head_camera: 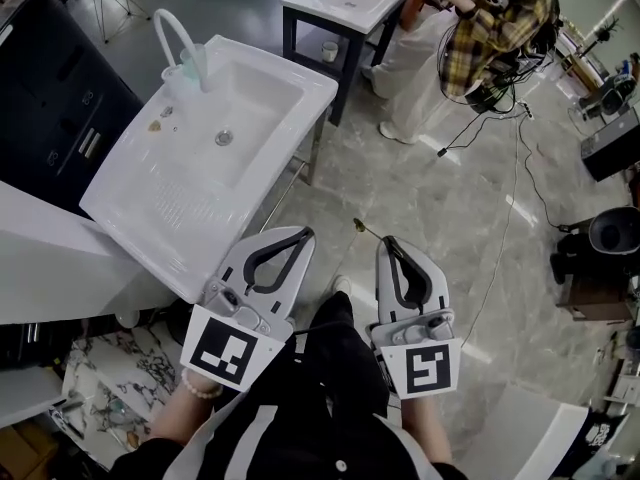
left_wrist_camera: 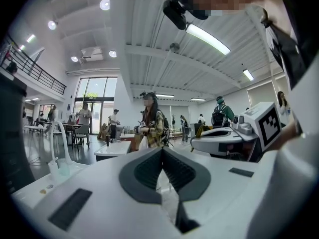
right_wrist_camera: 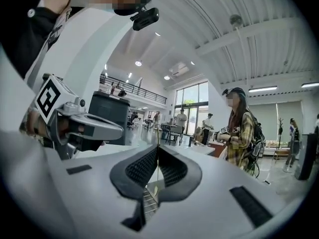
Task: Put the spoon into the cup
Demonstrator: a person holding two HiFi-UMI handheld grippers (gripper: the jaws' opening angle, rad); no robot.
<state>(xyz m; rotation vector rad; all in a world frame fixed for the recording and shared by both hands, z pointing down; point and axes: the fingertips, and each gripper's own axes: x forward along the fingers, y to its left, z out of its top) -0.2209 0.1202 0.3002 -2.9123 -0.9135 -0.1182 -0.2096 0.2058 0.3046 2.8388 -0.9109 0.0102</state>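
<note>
**A:** Where's the spoon (head_camera: 358,226)?

**B:** I've got the right fingers (right_wrist_camera: 142,169) clamped on its handle. The bowl pokes out at 10 o'clock, over the floor.

**A:** Step?

**B:** Carry, I'd say. The cup (head_camera: 190,68) is by the tap (head_camera: 165,23) on the sink (head_camera: 150,228), 10 o'clock, well apart. Next I swing over and tip the spoon in. Left fingers (left_wrist_camera: 144,172) together, empty. Both hands level, side by side.

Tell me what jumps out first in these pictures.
Two white grippers fill the bottom of the head view: the right gripper is shut on a thin spoon that sticks out ahead of its tips, the left gripper shut and empty. Upper left stands a white sink with a pale cup beside its curved faucet.
</note>
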